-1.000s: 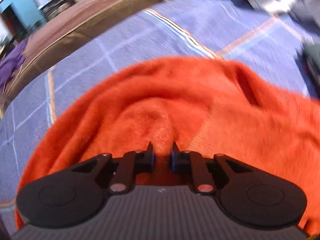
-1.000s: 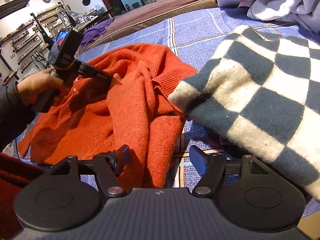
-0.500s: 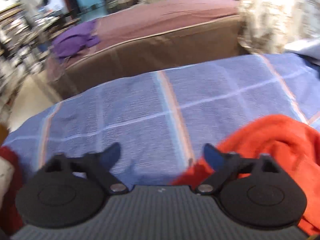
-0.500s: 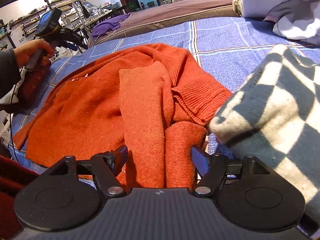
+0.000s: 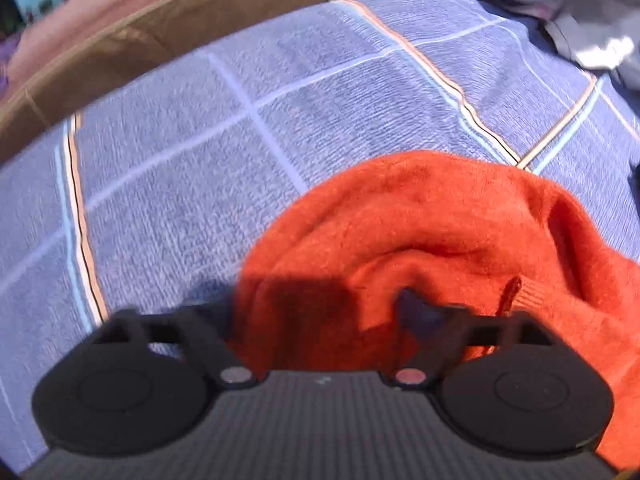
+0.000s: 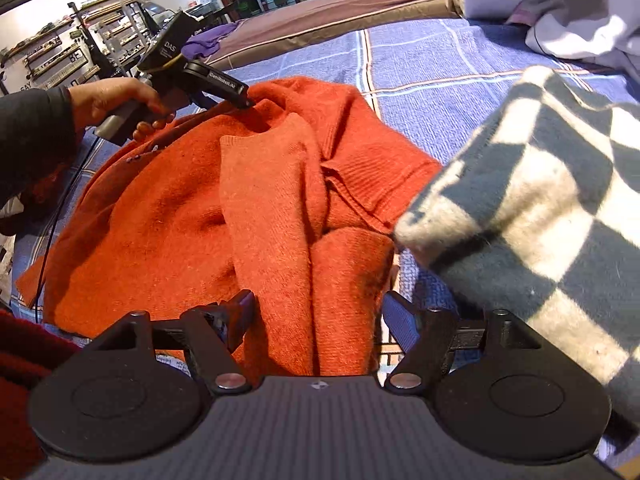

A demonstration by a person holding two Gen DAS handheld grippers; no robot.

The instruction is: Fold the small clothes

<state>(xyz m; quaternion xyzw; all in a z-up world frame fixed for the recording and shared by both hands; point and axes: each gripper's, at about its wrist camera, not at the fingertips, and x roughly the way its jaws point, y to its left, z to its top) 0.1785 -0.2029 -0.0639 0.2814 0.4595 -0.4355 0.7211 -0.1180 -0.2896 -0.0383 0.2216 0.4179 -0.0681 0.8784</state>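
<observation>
An orange knit sweater (image 6: 168,216) lies spread on the blue checked bedspread (image 6: 420,60), with one sleeve folded over its middle. My left gripper (image 5: 320,312) is open, its jaws straddling the sweater's far edge (image 5: 420,232); in the right wrist view it shows at the sweater's top (image 6: 240,98). My right gripper (image 6: 320,316) is open and empty, its jaws on either side of the folded sleeve at the near edge.
A folded dark-and-white checked knit (image 6: 540,200) lies right of the sweater. White and grey bedding (image 6: 568,12) is piled at the far right. A brown bed (image 6: 340,12) stands beyond. A dark red garment (image 6: 20,360) lies at the near left.
My left gripper let go of the sweater, swung away to the left, then came back down onto the sweater's far edge with jaws open. My right gripper stayed open, moving slightly nearer.
</observation>
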